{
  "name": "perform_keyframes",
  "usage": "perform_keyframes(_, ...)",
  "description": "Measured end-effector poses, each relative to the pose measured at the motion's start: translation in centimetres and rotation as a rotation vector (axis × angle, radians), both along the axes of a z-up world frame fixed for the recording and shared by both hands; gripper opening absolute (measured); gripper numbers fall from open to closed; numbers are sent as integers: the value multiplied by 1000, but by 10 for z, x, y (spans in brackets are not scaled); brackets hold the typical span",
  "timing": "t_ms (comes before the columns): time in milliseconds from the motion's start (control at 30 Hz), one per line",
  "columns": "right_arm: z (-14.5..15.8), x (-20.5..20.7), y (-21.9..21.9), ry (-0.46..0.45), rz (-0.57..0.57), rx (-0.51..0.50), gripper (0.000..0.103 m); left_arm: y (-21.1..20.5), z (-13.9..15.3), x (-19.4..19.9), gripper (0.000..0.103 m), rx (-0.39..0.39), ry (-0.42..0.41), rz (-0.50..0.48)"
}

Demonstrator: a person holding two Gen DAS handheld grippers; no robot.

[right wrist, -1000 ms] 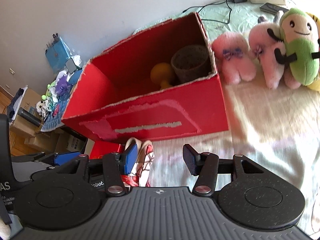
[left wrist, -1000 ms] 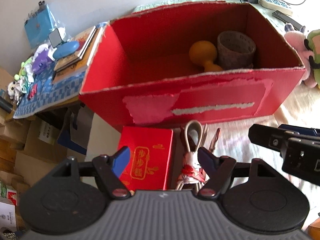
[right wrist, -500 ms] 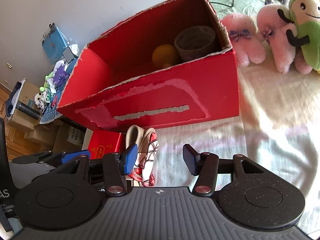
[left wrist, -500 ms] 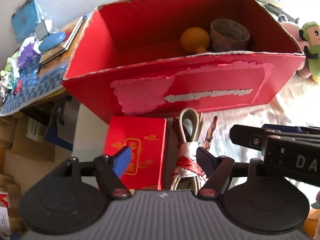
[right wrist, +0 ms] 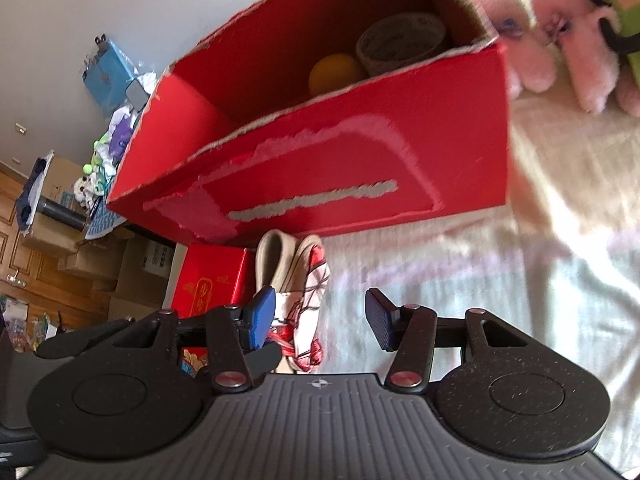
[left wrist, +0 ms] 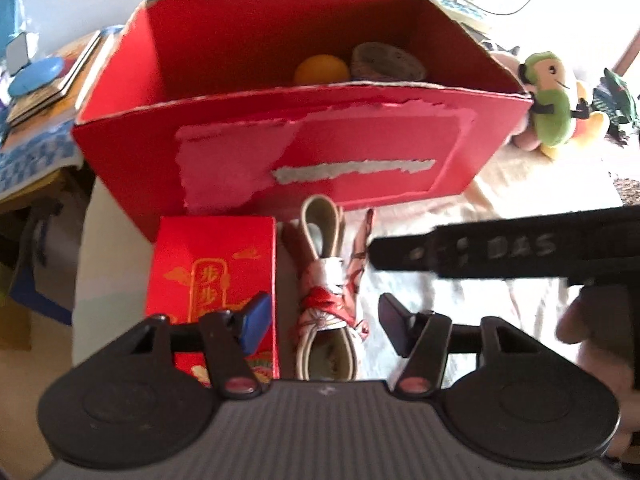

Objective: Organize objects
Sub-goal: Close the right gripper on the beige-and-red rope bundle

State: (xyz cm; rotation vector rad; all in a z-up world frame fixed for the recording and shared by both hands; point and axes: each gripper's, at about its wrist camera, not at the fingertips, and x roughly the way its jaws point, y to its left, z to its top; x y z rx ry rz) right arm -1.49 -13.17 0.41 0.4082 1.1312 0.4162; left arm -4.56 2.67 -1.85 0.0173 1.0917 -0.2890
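Both cameras have dropped closer: the wide-open left gripper (left wrist: pixel 320 318) now straddles the bundled red-and-white patterned slippers (left wrist: pixel 329 288) lying before the large red cardboard box (left wrist: pixel 304 156) — pickup looks imminent; the right gripper (right wrist: pixel 320 318) gapes empty.

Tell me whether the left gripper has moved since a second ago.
Yes. The left gripper has dropped toward the bundled slippers; the red box now sits higher in its view.

cup (left wrist: pixel 387 62): lower half behind box wall (left wrist: pixel 320 136) | ball (left wrist: pixel 321 70): likewise
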Motion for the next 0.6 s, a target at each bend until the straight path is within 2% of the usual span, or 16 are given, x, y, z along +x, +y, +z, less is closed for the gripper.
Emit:
perform_keyframes(167, -2, 3, 7, 2, 16, 22, 54, 5, 0, -2, 59, -82, 2, -67)
perform_keyframes(300, -7, 6, 17, 4, 44, 1, 54, 3, -1, -5, 59, -89, -5, -115)
perform_keyframes(500, -13, 10, 25, 16, 60, 9, 56, -5, -9, -8, 60, -16, -6, -144)
perform_keyframes(600, -13, 11, 27, 10, 65, 8, 56, -3, -15, -5, 61, -16, 16, -147)
